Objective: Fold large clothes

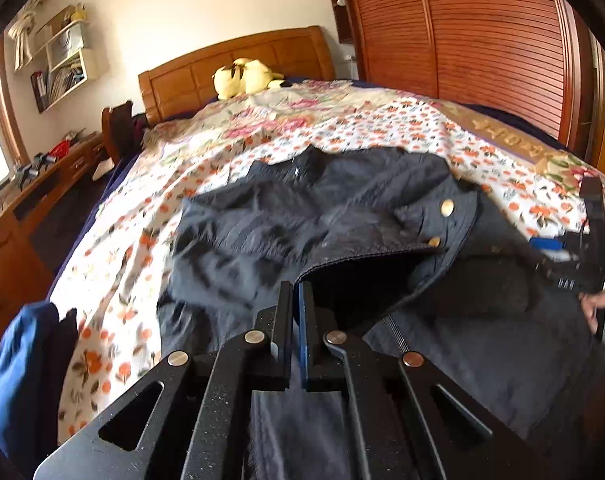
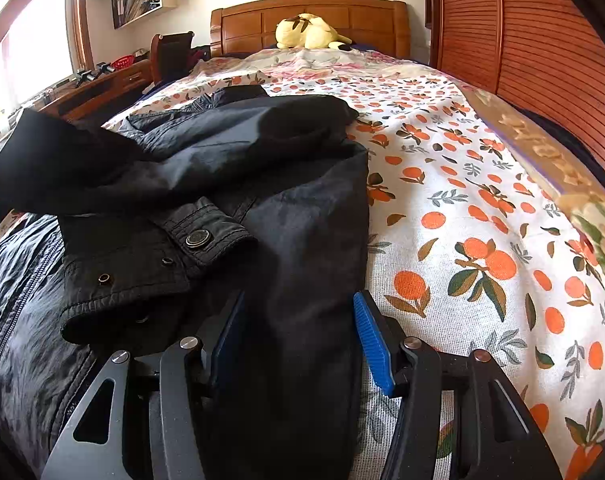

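Observation:
A dark navy jacket [image 1: 322, 216] with brass snaps lies crumpled on the orange-flowered bedsheet [image 1: 150, 216]. My left gripper [image 1: 298, 286] is shut on the jacket's edge, and a flap rises from its tips toward the right. At that view's right edge, the right gripper [image 1: 594, 236] rests on the jacket with a hand behind it. In the right wrist view the jacket [image 2: 230, 168] is piled left of centre, with a snapped cuff [image 2: 206, 232] on top. My right gripper [image 2: 298, 300] stands open astride a fold of the jacket. Its blue right pad [image 2: 372, 344] shows bare.
A yellow plush toy [image 2: 306, 32] sits by the wooden headboard [image 2: 238, 24]. Louvred wardrobe doors [image 2: 542, 60] run along the bed's right side. A desk [image 1: 42, 184] with clutter stands on the left. Blue cloth [image 1: 18, 360] hangs off the bed's near left corner.

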